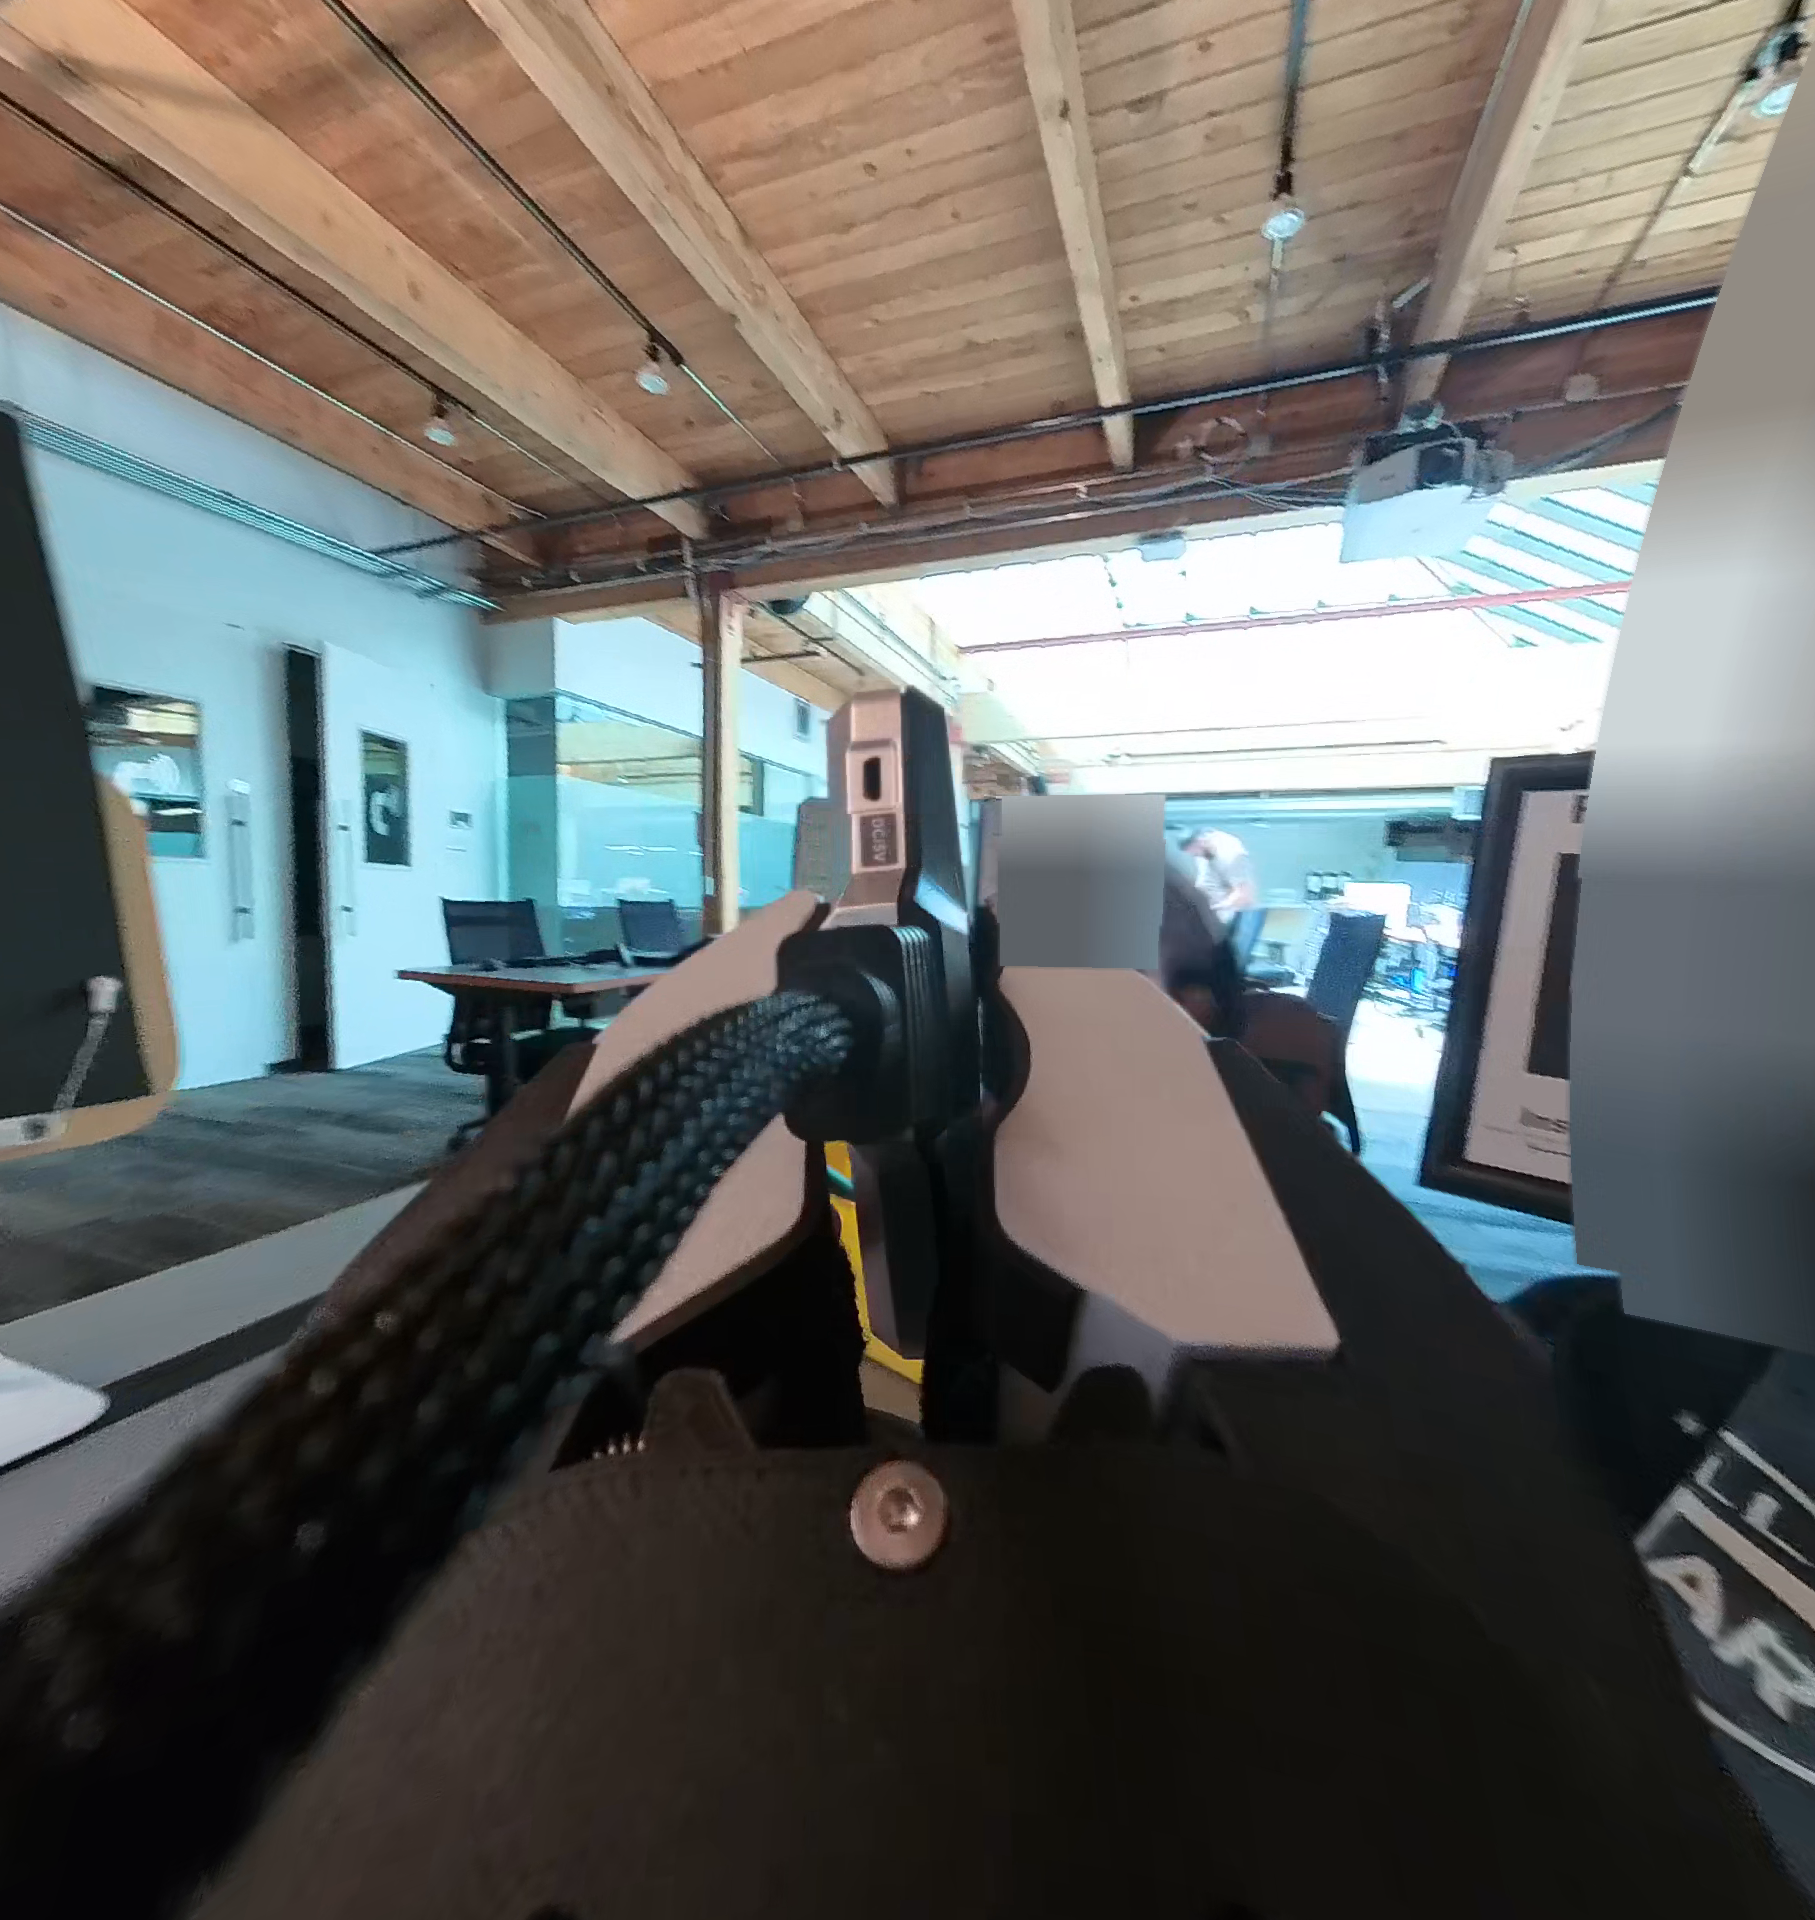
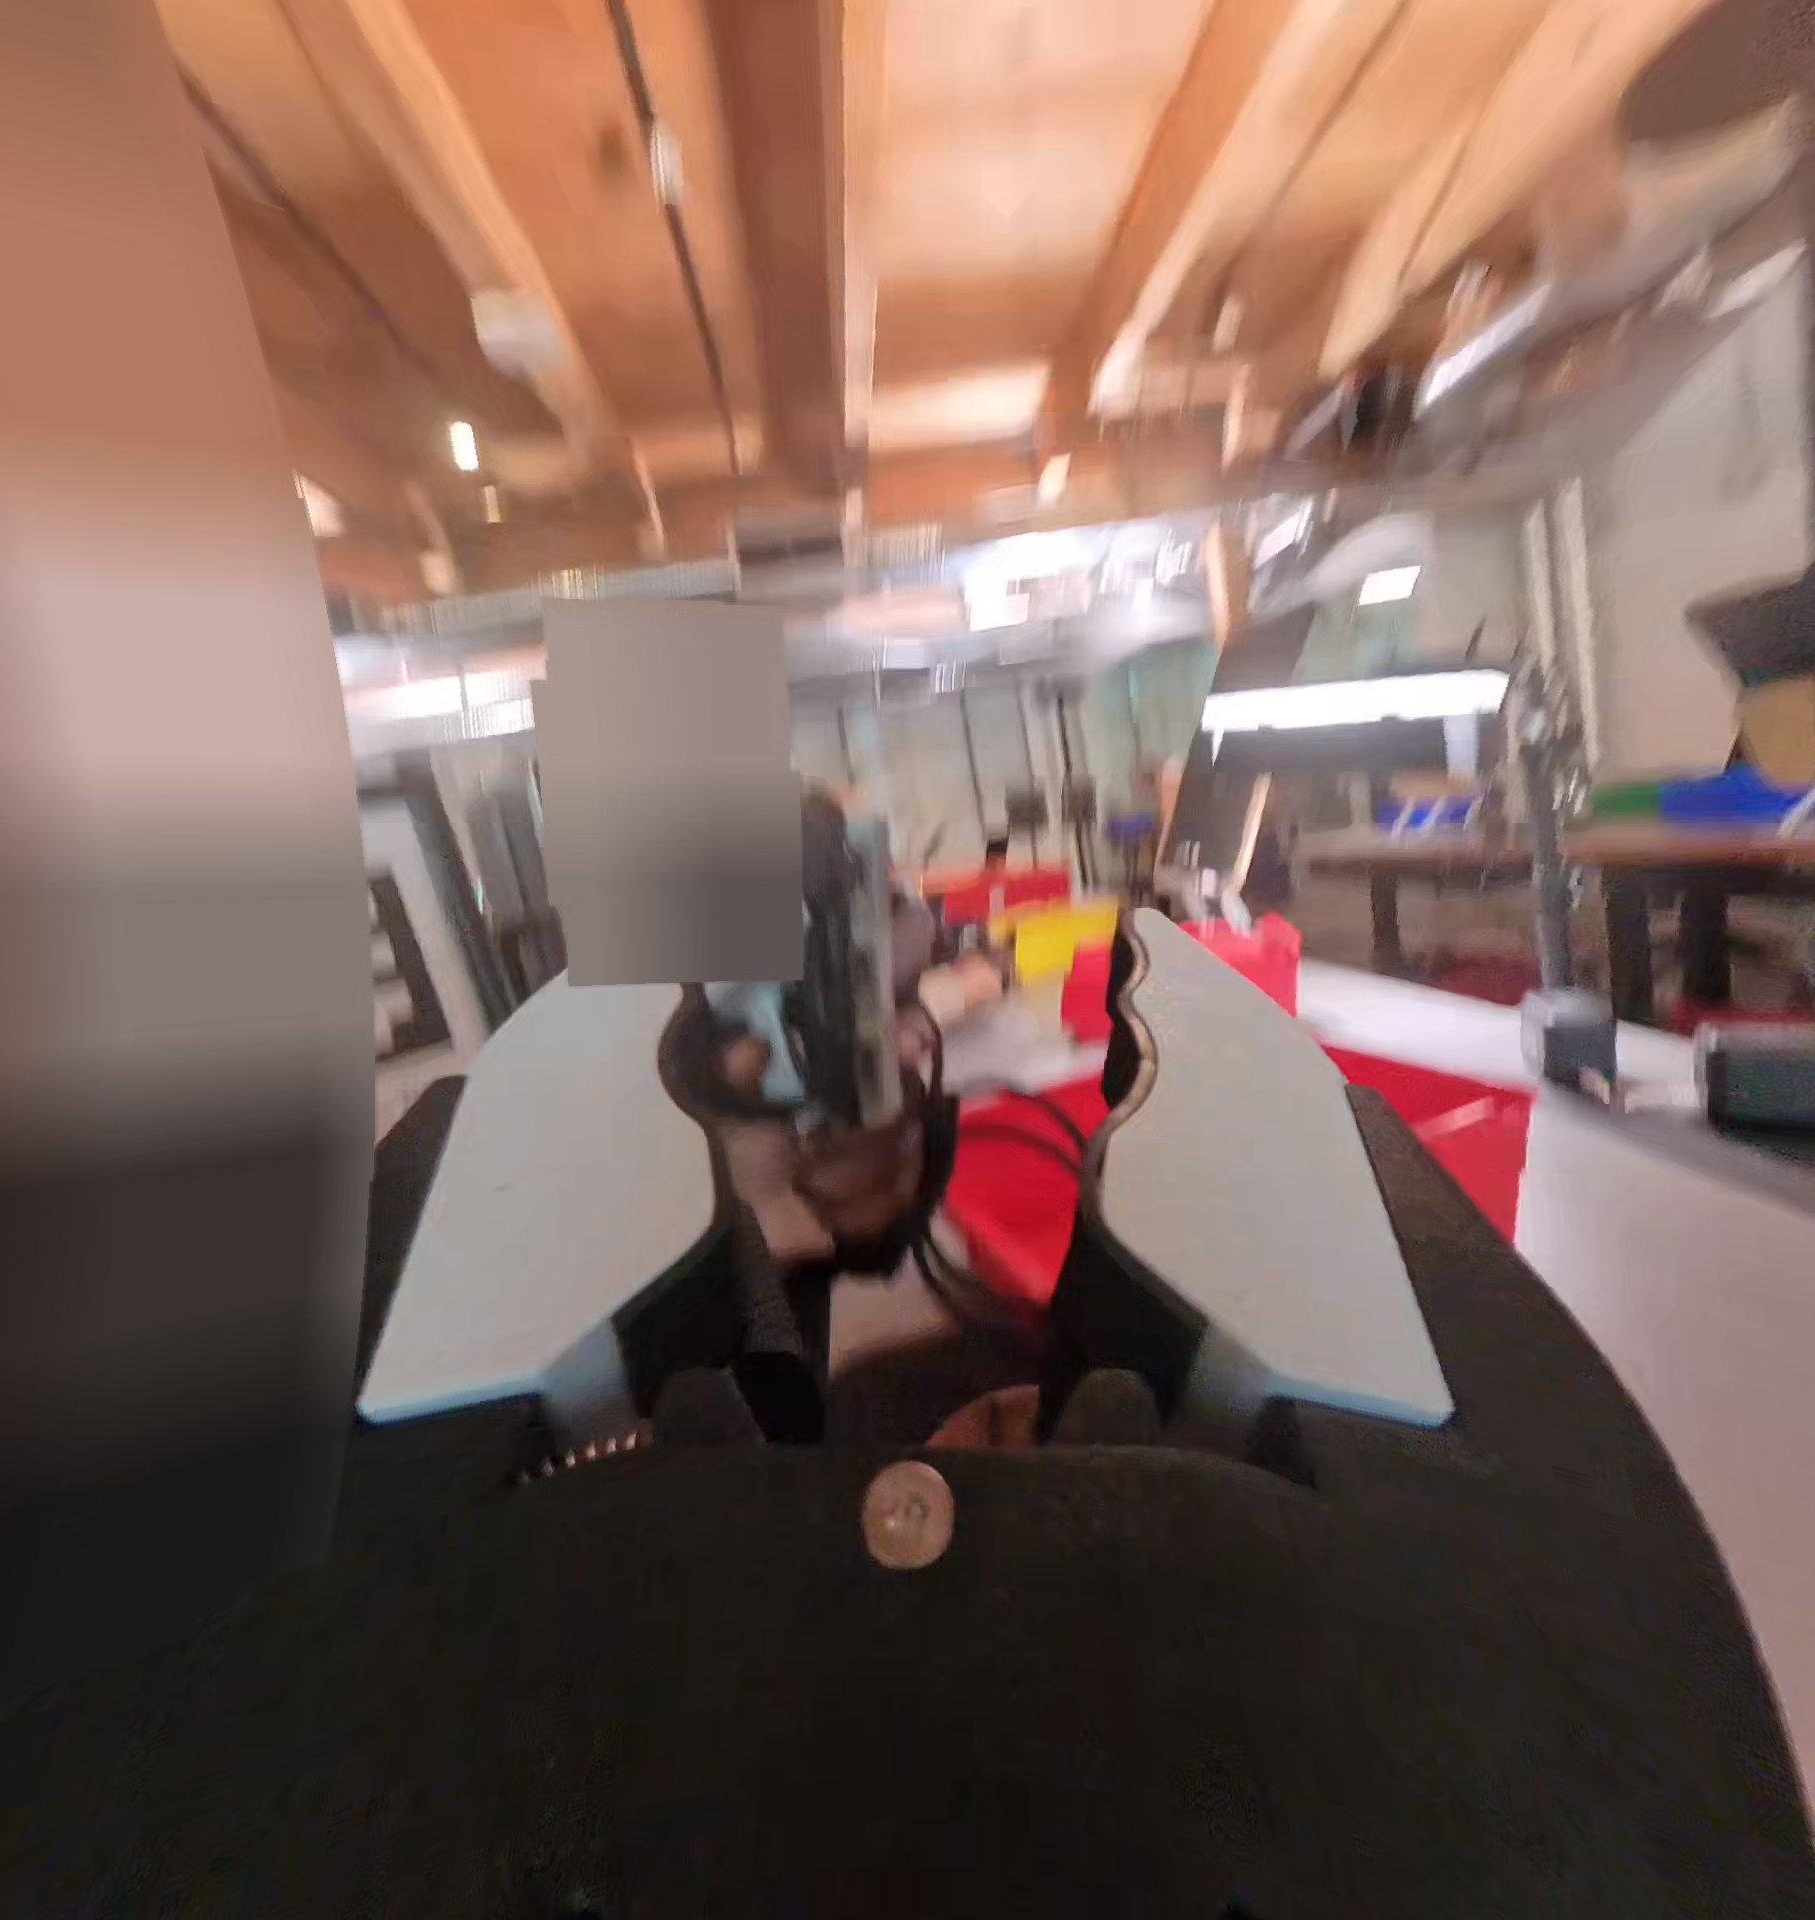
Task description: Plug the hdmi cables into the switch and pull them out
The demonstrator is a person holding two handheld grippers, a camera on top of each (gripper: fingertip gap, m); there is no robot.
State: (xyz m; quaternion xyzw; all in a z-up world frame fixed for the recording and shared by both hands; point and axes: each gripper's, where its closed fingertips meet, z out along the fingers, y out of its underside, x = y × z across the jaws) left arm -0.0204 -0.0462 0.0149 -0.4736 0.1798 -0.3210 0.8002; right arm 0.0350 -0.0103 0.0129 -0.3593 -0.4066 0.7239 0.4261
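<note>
In the left wrist view my left gripper (image 1: pixel 944 966) is shut on the HDMI switch (image 1: pixel 887 810), a small copper-coloured box with a black side, and holds it upright in the air. A thick black braided HDMI cable (image 1: pixel 591 1174) runs from the lower left, and its black plug (image 1: pixel 872 1023) sits in the switch between the fingers. The right wrist view is blurred by motion. My right gripper (image 2: pixel 908 966) is open and empty. Beyond its fingers a dark upright object with black cables (image 2: pixel 851 997) shows, too blurred to name.
A dark monitor back (image 1: pixel 20 779) stands at the left and a framed picture (image 1: pixel 1505 987) at the right. Red bins (image 2: pixel 1246 1122) and a yellow bin (image 2: pixel 1048 935) sit on a white table (image 2: pixel 1661 1299). Desks and chairs stand farther off.
</note>
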